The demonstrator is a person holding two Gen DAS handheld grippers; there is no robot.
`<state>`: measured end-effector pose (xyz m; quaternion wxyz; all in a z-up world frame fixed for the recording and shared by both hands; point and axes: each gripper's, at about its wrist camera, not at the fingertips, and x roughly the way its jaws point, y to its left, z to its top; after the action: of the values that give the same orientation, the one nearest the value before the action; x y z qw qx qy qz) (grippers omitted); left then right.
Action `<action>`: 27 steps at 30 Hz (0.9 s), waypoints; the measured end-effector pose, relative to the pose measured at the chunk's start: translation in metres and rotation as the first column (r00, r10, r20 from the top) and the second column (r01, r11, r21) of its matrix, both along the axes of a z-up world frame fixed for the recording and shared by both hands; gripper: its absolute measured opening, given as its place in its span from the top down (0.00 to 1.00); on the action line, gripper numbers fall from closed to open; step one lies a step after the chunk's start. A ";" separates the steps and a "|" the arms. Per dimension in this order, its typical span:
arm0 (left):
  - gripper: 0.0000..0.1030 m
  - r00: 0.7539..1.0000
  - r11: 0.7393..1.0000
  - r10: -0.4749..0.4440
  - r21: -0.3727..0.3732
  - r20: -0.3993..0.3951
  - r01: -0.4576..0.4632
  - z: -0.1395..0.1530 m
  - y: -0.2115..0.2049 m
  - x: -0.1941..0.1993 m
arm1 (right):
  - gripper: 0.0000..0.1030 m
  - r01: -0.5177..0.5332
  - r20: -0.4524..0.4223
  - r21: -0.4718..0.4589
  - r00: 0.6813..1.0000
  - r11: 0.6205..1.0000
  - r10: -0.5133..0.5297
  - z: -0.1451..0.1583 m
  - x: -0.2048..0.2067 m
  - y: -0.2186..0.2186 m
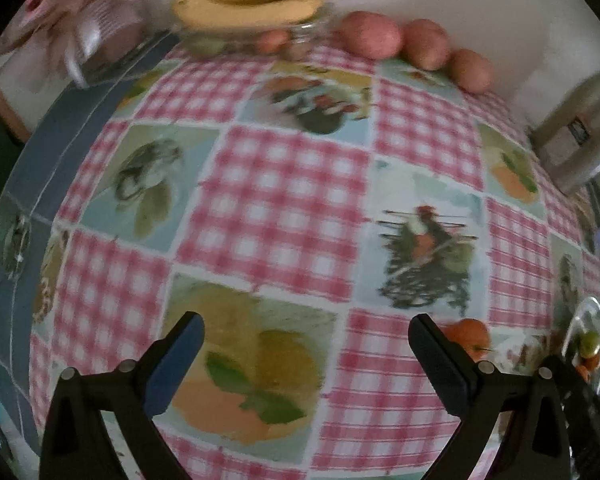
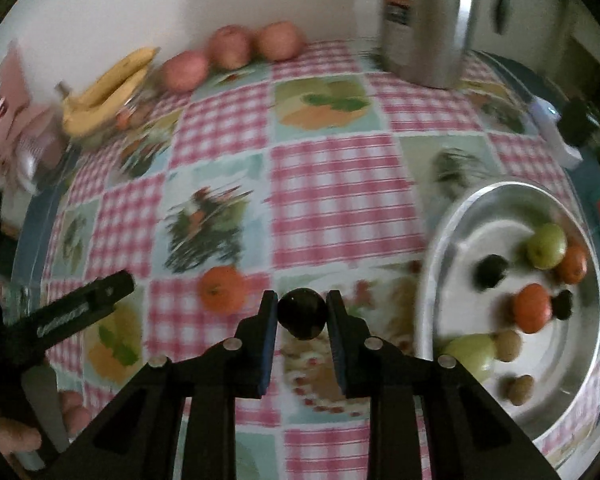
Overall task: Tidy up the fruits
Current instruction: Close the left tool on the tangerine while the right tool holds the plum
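Observation:
My right gripper [image 2: 302,314] is shut on a small dark round fruit [image 2: 302,312], held above the tablecloth just left of the metal tray [image 2: 436,248]. The tray holds green fruits [image 2: 546,245], oranges [image 2: 532,307], dark fruits [image 2: 491,271] and small brown ones [image 2: 507,345]. A loose orange [image 2: 223,289] lies on the cloth left of the right gripper; it also shows in the left wrist view [image 1: 469,336], beside the right finger. My left gripper [image 1: 306,332] is open and empty over the cloth; it shows at the left in the right wrist view [image 2: 100,292].
Bananas [image 1: 256,0] rest on a glass bowl [image 1: 300,32] at the table's far edge, with three red apples [image 1: 374,34] beside them by the wall. A steel kettle [image 2: 428,20] stands at the far right. A pink object [image 2: 20,120] sits at the far left.

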<state>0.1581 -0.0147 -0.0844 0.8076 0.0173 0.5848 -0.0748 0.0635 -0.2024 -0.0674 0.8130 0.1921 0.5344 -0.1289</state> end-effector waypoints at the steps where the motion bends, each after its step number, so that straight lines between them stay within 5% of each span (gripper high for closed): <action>1: 0.00 1.000 1.000 -0.022 0.001 0.002 0.022 0.001 -0.006 -0.001 | 0.75 0.018 0.005 0.007 1.000 1.000 -0.018 0.001 -0.001 -0.007; 5: 0.00 0.995 0.995 -0.103 0.020 0.010 0.103 0.004 -0.037 -0.009 | 0.75 0.096 0.032 0.030 0.995 0.995 -0.097 0.009 -0.011 -0.034; 9: 0.00 0.989 0.987 -0.150 -0.061 -0.009 0.149 0.006 -0.053 -0.013 | 0.75 0.141 0.049 0.047 0.988 0.989 -0.143 0.014 -0.018 -0.049; 15: 0.03 0.976 0.976 -0.217 -0.027 -0.026 0.216 -0.004 -0.082 -0.022 | 0.75 0.192 0.070 0.074 0.978 0.979 -0.197 0.019 -0.025 -0.065; 27: 0.32 0.962 0.965 -0.260 -0.048 -0.083 0.257 -0.022 -0.097 -0.029 | 0.75 0.188 0.090 0.107 0.976 0.976 -0.198 0.021 -0.026 -0.068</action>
<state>0.1291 -0.1118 -0.1062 0.7643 0.0753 0.6113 -0.1910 0.0372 -0.2705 -0.0465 0.8119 0.2887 0.4775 -0.1715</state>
